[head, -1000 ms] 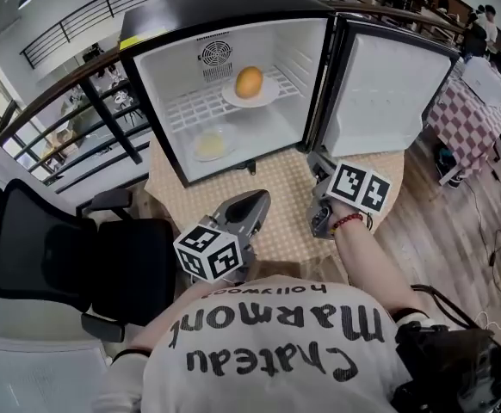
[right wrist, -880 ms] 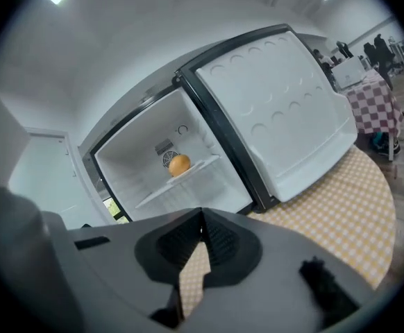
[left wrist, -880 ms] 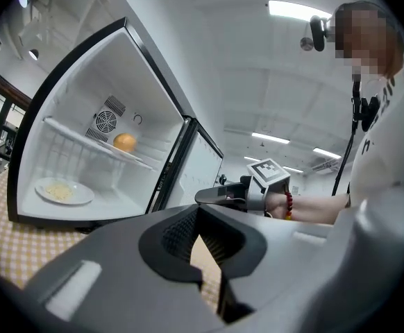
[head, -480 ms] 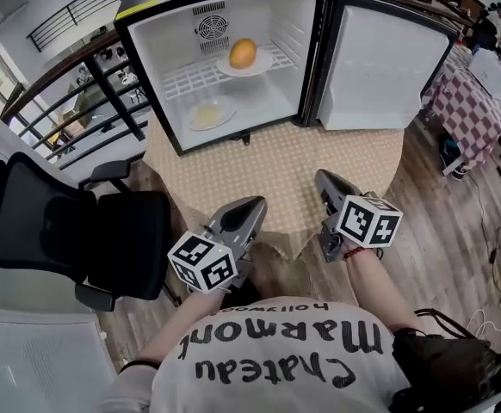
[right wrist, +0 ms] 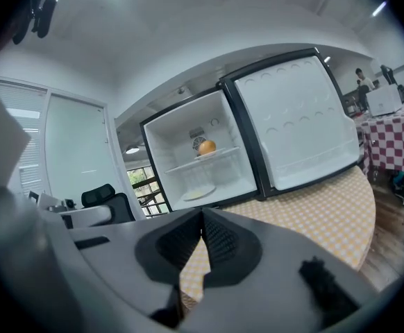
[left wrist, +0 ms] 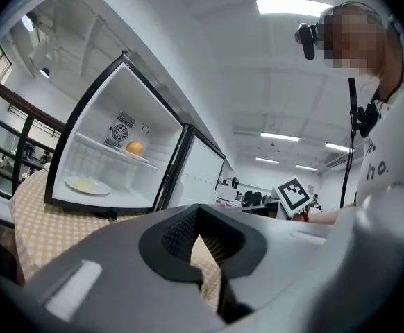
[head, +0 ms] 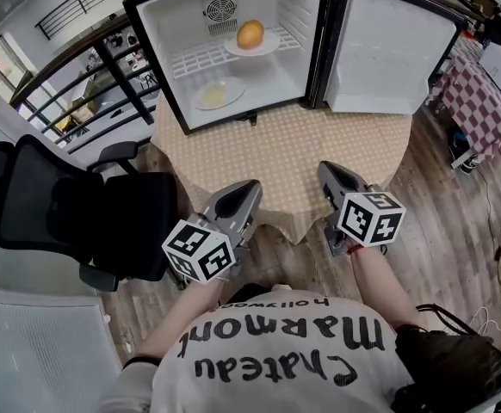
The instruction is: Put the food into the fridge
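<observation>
The small black fridge stands open on the table, its door swung out to the right. An orange fruit rests on a white plate on the upper wire shelf. A second plate with pale yellow food lies on the fridge floor. My left gripper and right gripper hover at the table's near edge, well short of the fridge, both shut and empty. The left gripper view shows the orange fruit and the lower plate far ahead; the right gripper view shows the orange fruit too.
A yellow checked cloth covers the round table. A black office chair stands close on the left. A table with a red checked cloth is at the right, and a black railing runs behind the fridge.
Both grippers have drawn back from the fridge front to the table's near edge; the right one left the door's foot. The fridge now sits farther away in the view.
</observation>
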Demonstrator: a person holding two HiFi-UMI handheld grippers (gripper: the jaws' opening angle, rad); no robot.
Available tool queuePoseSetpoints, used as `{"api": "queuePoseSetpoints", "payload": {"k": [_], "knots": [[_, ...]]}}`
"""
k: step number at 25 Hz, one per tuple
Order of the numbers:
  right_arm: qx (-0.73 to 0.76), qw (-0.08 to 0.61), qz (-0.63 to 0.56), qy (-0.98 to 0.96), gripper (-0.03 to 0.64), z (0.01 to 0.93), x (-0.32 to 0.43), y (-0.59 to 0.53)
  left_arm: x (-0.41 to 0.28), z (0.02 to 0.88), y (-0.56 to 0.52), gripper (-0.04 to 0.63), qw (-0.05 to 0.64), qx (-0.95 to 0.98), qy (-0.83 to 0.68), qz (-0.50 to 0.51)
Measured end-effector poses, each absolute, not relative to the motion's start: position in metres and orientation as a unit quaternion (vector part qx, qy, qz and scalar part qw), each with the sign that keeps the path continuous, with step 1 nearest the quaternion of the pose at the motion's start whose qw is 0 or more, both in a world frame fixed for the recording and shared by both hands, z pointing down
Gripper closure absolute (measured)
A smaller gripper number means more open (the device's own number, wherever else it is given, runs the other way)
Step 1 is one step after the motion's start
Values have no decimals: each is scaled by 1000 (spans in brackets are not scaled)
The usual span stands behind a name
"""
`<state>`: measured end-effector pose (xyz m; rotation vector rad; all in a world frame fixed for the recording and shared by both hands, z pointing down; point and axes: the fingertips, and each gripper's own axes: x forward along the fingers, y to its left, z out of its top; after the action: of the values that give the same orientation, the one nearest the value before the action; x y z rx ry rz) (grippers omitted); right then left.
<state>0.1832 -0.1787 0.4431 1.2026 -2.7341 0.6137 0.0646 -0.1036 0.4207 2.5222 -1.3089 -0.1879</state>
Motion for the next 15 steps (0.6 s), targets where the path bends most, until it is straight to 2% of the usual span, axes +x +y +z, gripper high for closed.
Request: {"api": "queuePoseSetpoints", "payload": {"k": [15], "knots": [[389, 70, 204, -896, 601, 448, 170, -171, 56, 421, -95, 594, 147, 871, -464, -65]]}}
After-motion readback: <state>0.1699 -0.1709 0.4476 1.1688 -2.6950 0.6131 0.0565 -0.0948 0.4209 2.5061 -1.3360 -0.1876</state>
